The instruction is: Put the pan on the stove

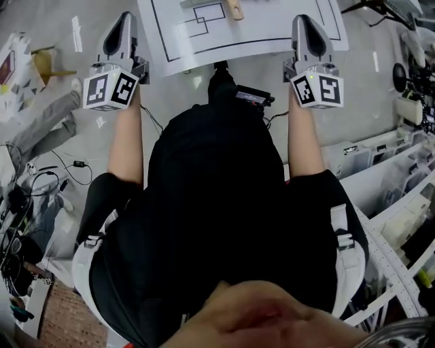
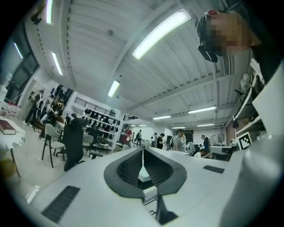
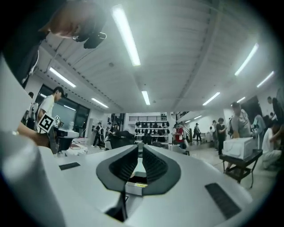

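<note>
Left gripper [image 1: 124, 20] is level, jaws pressed together on nothing. Right gripper [image 1: 306, 24] is the same, shut and empty. Both reach toward the white sheet [image 1: 272, 27] on the table at the far side. No pan or stove shows in any view, so I can't say which hand is nearer.

Head camera looked steeply down past the torso [image 1: 217, 204] to the near edge of the tabletop [image 1: 272, 30]; left tool [image 1: 125, 19] and right tool [image 1: 307, 22] cameras faced level, sharing the hall's far shelves [image 2: 97, 116] [image 3: 153, 125].

The table [image 1: 272, 37] lies ahead, left gripper [image 1: 125, 20] at its left, right gripper [image 1: 306, 22] at its right.
</note>
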